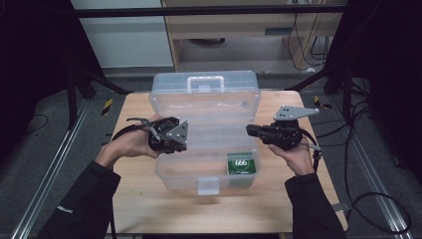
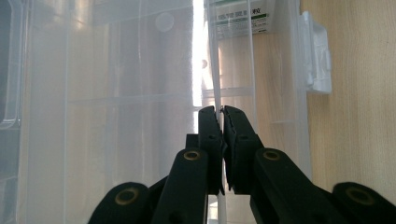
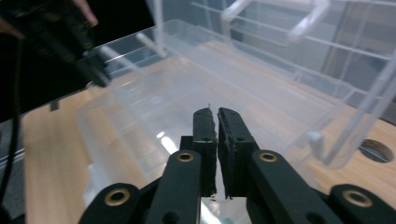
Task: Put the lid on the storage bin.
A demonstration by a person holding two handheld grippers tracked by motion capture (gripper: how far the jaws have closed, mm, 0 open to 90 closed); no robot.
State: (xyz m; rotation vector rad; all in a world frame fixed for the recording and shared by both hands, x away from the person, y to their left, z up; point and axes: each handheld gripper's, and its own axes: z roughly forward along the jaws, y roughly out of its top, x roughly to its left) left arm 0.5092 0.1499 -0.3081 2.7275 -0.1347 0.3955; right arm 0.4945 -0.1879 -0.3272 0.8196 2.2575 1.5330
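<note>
A clear plastic toolbox (image 1: 171, 174) stands open on the wooden table, its lid (image 1: 205, 99) with a handle raised at the back. A clear inner tray (image 1: 216, 134) sits across the box between my two grippers. My left gripper (image 1: 183, 143) is at the tray's left side, and its jaws (image 2: 219, 112) are shut on a thin clear wall (image 2: 215, 70). From the right, my right gripper (image 1: 250, 130) meets the tray; its jaws (image 3: 214, 113) are closed at the tray's near rim (image 3: 303, 135). A green packet (image 1: 241, 163) lies in the box's front right corner.
The box's white latch (image 1: 208, 185) faces the table's front edge. Bare wooden table (image 1: 149, 204) lies in front of and beside the box. Cables (image 1: 368, 194) trail over the floor at the right, and dark stands flank the table.
</note>
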